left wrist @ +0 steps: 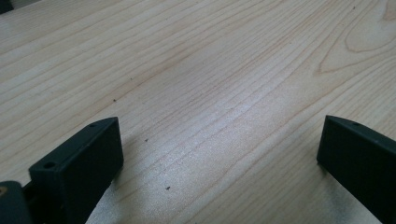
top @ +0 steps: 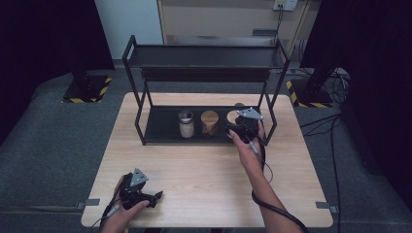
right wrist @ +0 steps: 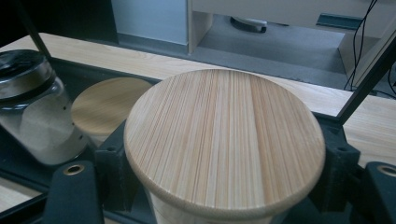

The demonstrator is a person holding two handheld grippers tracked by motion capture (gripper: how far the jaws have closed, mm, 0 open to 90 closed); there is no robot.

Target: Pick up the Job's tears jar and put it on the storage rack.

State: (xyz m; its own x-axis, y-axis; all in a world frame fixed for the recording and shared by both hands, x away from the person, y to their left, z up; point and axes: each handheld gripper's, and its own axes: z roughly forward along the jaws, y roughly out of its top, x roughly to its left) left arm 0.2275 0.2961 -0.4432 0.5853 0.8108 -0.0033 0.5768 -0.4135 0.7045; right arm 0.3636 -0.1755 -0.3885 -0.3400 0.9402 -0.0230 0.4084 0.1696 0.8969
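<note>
We hold the wooden-lid jar (right wrist: pixel 224 144) tight in our right gripper (top: pixel 241 127) on the rack (top: pixel 160 131) – next, let go gently – left gripper (top: pixel 141 194) rests open.

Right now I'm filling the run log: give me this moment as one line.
right gripper: shut on wooden-lidded jar | on black rack's bottom shelf | left gripper: open over table

High view overlooks table (top: pixel 204 170); gripper views close, low.
</note>
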